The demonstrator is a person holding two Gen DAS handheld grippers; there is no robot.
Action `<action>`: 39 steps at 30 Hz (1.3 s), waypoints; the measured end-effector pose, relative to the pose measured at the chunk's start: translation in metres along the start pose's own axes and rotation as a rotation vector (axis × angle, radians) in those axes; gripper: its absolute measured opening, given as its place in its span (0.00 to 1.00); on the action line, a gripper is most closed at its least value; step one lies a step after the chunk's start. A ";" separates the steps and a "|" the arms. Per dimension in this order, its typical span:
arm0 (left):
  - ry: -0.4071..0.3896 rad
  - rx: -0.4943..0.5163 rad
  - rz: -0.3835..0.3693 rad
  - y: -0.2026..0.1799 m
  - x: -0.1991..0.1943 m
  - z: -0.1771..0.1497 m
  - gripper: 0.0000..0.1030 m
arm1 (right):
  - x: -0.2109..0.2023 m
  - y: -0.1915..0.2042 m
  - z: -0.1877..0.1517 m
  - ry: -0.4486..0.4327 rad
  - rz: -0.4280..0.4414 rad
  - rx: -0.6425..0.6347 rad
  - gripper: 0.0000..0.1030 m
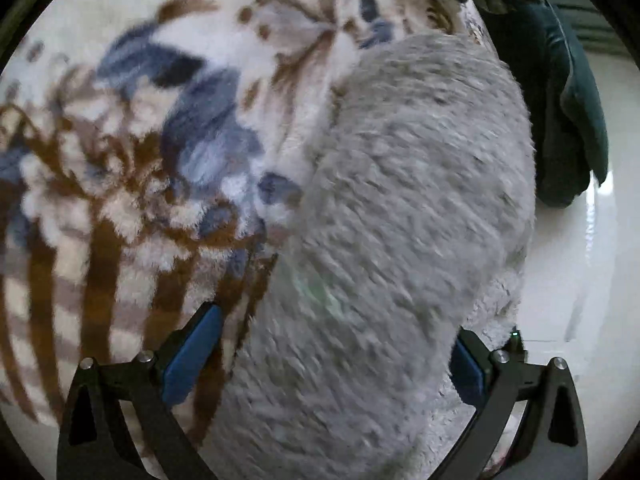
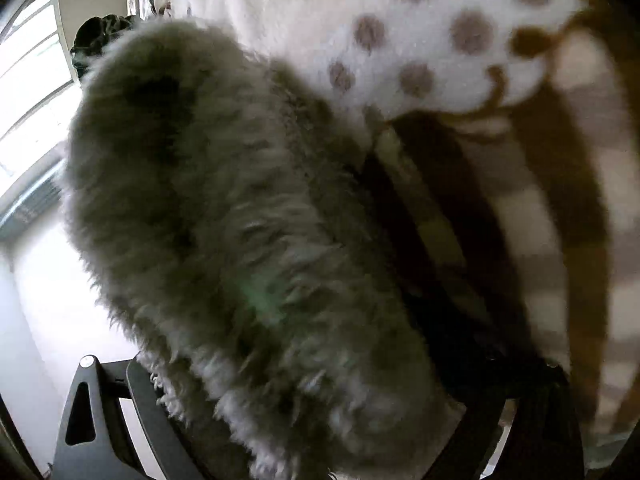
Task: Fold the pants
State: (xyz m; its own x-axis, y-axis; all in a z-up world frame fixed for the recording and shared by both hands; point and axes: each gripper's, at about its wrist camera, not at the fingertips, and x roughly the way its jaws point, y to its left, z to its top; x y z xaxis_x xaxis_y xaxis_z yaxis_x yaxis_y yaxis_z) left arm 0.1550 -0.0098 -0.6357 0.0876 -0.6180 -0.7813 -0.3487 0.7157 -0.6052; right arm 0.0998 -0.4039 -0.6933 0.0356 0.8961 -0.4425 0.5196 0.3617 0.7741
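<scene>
- I am looking at the grey fleece pants [image 1: 384,240], lying bunched on the patterned blanket [image 1: 120,128] near its floor-side edge.
- L gripper [image 1: 332,352] is standing apart, fleece filling the gap w/o being pinched.
- R gripper [image 2: 304,392] is also standing wide, pants between, prob. to let the fold settle.

Both fisheye views motion-blurred, edges dark; daylight glares from the window [image 2: 28,92], shadowing the right view
</scene>
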 end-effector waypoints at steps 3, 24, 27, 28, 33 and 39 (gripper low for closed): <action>-0.015 0.038 -0.093 -0.004 -0.005 0.001 0.56 | 0.002 0.006 0.000 -0.044 0.014 -0.017 0.69; -0.189 0.204 -0.284 -0.144 -0.235 0.079 0.37 | -0.041 0.259 -0.065 -0.206 0.115 -0.230 0.47; -0.233 0.207 -0.278 -0.177 -0.271 0.125 0.37 | -0.045 0.322 -0.041 -0.221 0.135 -0.279 0.47; -0.241 0.208 -0.277 -0.183 -0.278 0.136 0.37 | -0.046 0.347 -0.029 -0.224 0.144 -0.299 0.47; -0.294 0.207 -0.249 -0.217 -0.307 0.238 0.37 | -0.020 0.443 0.041 -0.231 0.159 -0.355 0.47; -0.296 0.207 -0.204 -0.233 -0.286 0.376 0.37 | 0.014 0.521 0.168 -0.226 0.149 -0.358 0.47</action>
State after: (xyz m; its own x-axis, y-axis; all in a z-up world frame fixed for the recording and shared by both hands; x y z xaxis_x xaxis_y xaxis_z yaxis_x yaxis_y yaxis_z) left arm 0.5622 0.1232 -0.3287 0.4105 -0.6550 -0.6344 -0.1044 0.6573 -0.7463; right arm 0.5144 -0.2461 -0.3725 0.2940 0.8805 -0.3718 0.1680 0.3353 0.9270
